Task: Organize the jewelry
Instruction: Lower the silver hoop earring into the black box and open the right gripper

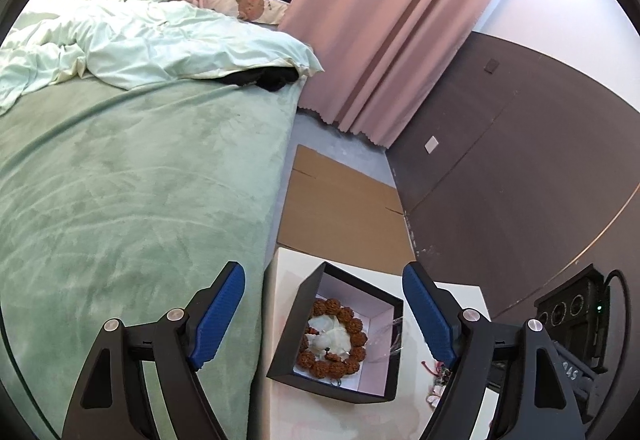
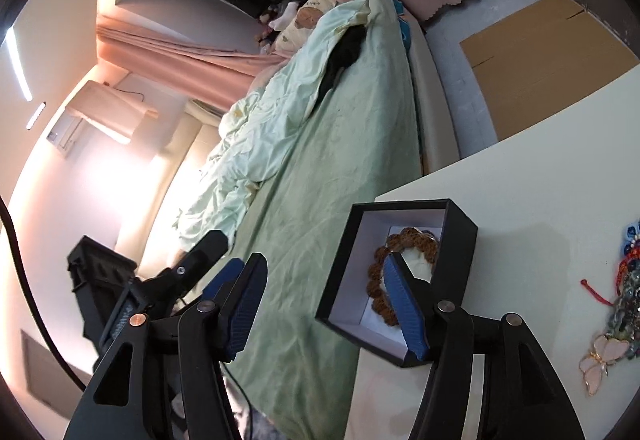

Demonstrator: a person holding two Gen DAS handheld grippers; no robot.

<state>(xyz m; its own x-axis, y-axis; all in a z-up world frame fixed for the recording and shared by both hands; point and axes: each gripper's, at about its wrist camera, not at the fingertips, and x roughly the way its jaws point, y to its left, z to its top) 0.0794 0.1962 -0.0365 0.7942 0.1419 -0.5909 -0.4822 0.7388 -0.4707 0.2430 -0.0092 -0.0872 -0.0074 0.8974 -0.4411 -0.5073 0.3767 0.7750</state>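
bracelet (image 1: 333,336) in box (image 1: 304,304) | box on table (image 2: 540,176) | bed (image 1: 140,180) left of table

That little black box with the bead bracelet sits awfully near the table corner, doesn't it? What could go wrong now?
The black box stands at the white table's corner beside the bed; a nudge from the right gripper, whose open jaws hang close by, might tip it off. The loose jewelry pile near the table's right side could snag or get swept aside.

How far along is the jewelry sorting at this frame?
Done: a brown bead bracelet lies in the black box, around a white wad. In hand: nothing; both the left hand-held gripper and the right hand-held gripper are open and empty. Left: a jewelry pile and butterfly ornament on the table.
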